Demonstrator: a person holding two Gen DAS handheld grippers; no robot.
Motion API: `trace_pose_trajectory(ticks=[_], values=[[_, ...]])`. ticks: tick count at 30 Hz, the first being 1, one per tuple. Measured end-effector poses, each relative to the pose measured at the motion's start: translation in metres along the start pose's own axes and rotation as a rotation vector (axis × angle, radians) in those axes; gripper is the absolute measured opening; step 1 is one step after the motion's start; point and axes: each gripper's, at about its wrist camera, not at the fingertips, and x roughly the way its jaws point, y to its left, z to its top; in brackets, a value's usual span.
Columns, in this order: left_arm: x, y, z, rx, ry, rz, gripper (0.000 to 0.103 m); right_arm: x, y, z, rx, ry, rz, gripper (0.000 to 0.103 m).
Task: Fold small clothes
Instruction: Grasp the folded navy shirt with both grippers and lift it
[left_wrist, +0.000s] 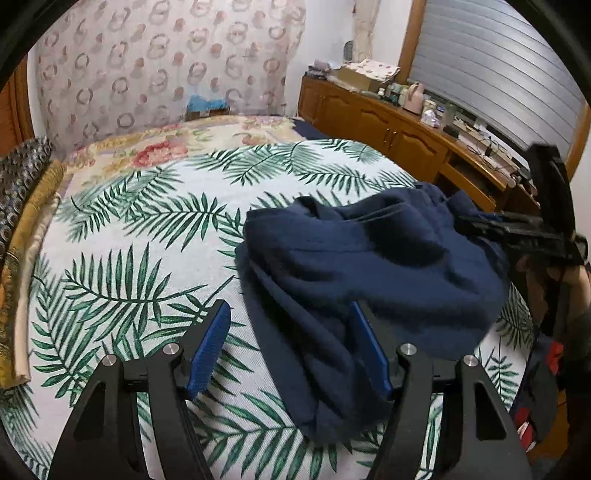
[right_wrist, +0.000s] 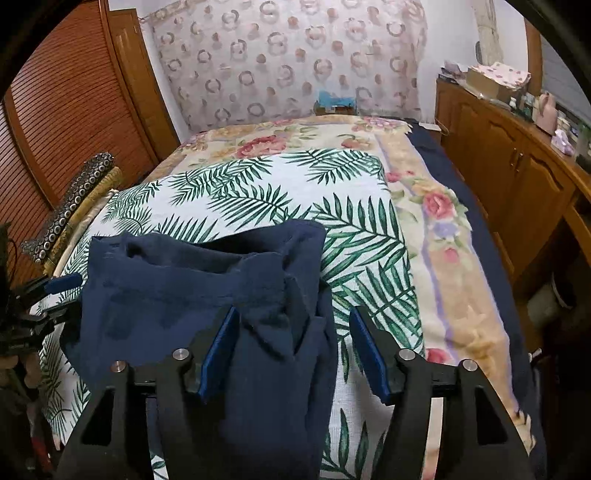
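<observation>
The rumpled navy-blue fleece garment (left_wrist: 369, 258) lies on the palm-leaf bedspread (left_wrist: 129, 258) — soft, light, floppy, likely to sag. Left gripper (left_wrist: 291, 343) and right gripper (right_wrist: 293, 347) both gape wide, straddling cloth; pinch a hemmed edge — not the bulk.

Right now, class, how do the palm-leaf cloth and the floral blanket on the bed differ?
The palm-leaf cloth is white with green fronds; the floral blanket is cream with pink roses. The palm-leaf cloth lies on top, the floral blanket beneath, showing at its edges. The navy garment rests on the palm-leaf cloth only. Both lie flat.
</observation>
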Motion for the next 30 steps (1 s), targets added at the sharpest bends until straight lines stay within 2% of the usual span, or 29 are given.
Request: trace_pose_trajectory(ticks=[10, 12, 17, 18, 19, 21, 22, 24, 25, 30], values=[[0.017, 0.016, 0.008, -0.096, 0.034, -0.085, 0.067, 0.000, -0.010, -0.005, 0.034, 0.052, 0.017, 0.071], [0.020, 0.016, 0.008, -0.107, 0.049, -0.129, 0.052, 0.000, -0.012, -0.006, 0.055, 0.048, 0.037, 0.071], [0.021, 0.016, 0.007, -0.117, 0.047, -0.141, 0.041, -0.001, -0.009, -0.013, 0.045, 0.029, 0.070, 0.071], [0.021, 0.017, 0.007, -0.124, 0.047, -0.142, 0.037, -0.002, -0.009, -0.015, 0.042, 0.026, 0.085, 0.066], [0.021, 0.018, 0.007, -0.129, 0.046, -0.148, 0.034, -0.003, -0.008, -0.016, 0.038, 0.025, 0.097, 0.055], [0.021, 0.022, 0.007, -0.150, 0.047, -0.168, 0.013, -0.003, -0.007, -0.019, 0.039, 0.038, 0.164, 0.036], [0.020, 0.022, 0.007, -0.156, 0.048, -0.183, 0.012, -0.003, -0.006, -0.021, 0.038, 0.036, 0.170, 0.028], [0.013, 0.019, 0.009, -0.155, 0.019, -0.181, 0.008, -0.007, -0.004, -0.023, 0.023, 0.021, 0.184, 0.023], [0.002, 0.015, 0.009, -0.152, -0.021, -0.178, 0.008, -0.010, -0.005, -0.024, 0.026, 0.009, 0.188, 0.021], [-0.046, -0.008, 0.013, -0.111, -0.130, -0.205, 0.008, -0.039, 0.000, -0.021, 0.015, -0.087, 0.210, 0.019]])
